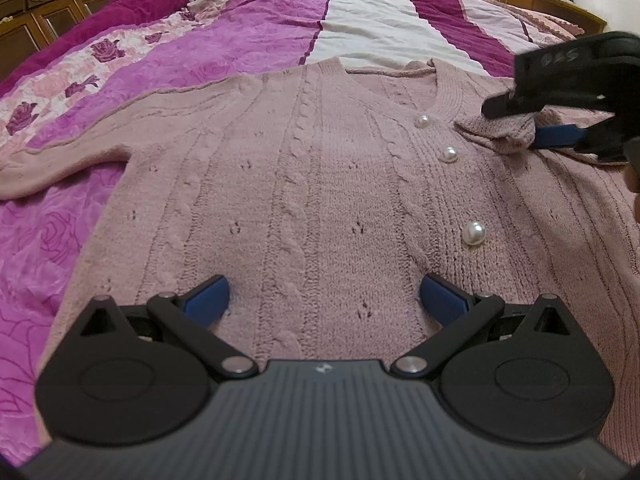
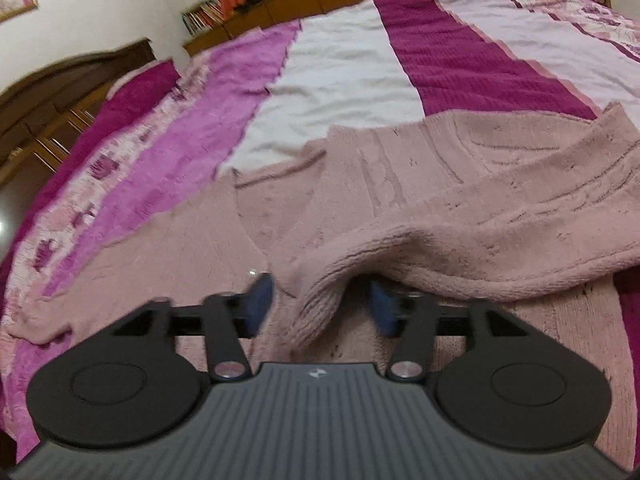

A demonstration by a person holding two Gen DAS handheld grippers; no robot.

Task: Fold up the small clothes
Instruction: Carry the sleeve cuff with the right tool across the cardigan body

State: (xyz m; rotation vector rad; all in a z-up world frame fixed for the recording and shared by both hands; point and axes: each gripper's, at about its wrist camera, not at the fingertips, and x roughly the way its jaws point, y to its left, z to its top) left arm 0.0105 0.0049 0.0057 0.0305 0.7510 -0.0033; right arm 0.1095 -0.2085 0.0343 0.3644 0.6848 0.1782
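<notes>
A pink cable-knit cardigan [image 1: 320, 184] with pearl buttons [image 1: 474, 233] lies spread flat, front up, on a bed [image 1: 384, 28] covered in purple, magenta and white stripes. The left gripper [image 1: 325, 298] sits over the cardigan's lower front, its blue pads wide apart and holding nothing. The right gripper [image 2: 320, 304] is at the folded-in sleeve [image 2: 460, 240], whose cuff [image 2: 316, 312] hangs between its parted pads; they do not press on it. The other sleeve [image 1: 56, 160] stretches out sideways.

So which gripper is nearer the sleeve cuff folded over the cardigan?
Right. The right gripper has the sleeve cuff between its open jaws; the left gripper hovers over the hem.
</notes>
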